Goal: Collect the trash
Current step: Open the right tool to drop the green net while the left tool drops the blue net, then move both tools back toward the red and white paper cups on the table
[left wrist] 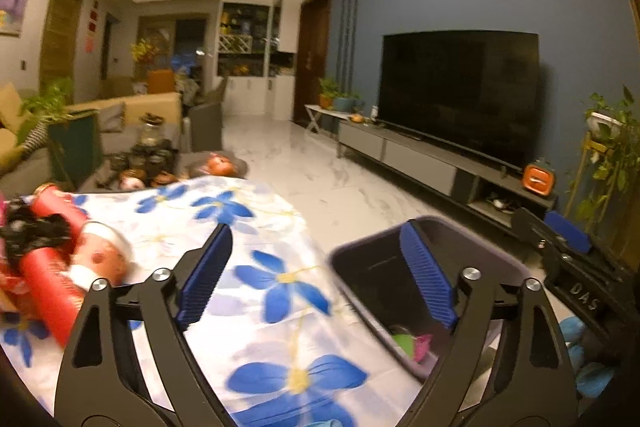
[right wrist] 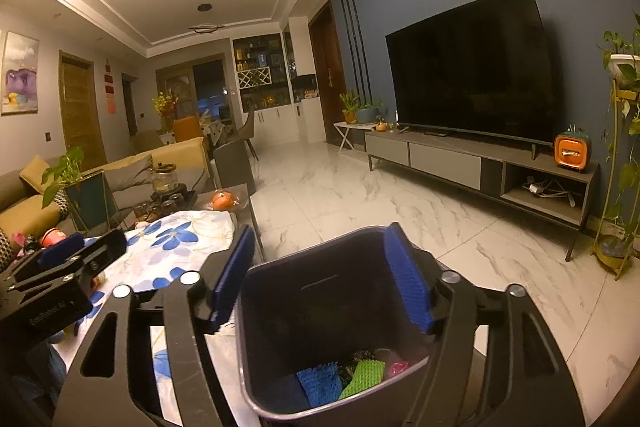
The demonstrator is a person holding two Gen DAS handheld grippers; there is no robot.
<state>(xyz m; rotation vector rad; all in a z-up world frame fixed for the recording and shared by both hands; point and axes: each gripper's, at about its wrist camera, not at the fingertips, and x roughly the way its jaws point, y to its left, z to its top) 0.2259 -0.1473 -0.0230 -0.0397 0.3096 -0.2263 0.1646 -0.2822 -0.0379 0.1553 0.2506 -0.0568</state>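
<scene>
My left gripper (left wrist: 316,227) is open and holds nothing, hovering over the table's blue-flowered cloth (left wrist: 256,227). On the cloth to its left lie red paper tubes (left wrist: 52,291), a black tangle (left wrist: 32,231) and a round fruit in white foam netting (left wrist: 100,255). A dark trash bin (left wrist: 372,279) stands off the table's right edge. My right gripper (right wrist: 320,229) is open and empty directly above the bin (right wrist: 320,307), which holds blue netting (right wrist: 320,383), green netting (right wrist: 364,375) and a pink scrap (right wrist: 396,367). Each gripper shows at the edge of the other's view.
A tea set and glass jar (left wrist: 150,143) and a plate of fruit (left wrist: 218,165) sit at the table's far end. A sofa (right wrist: 168,163) lies to the left. White marble floor (right wrist: 360,195) stretches to the TV cabinet (right wrist: 480,163) and a plant stand (right wrist: 616,163).
</scene>
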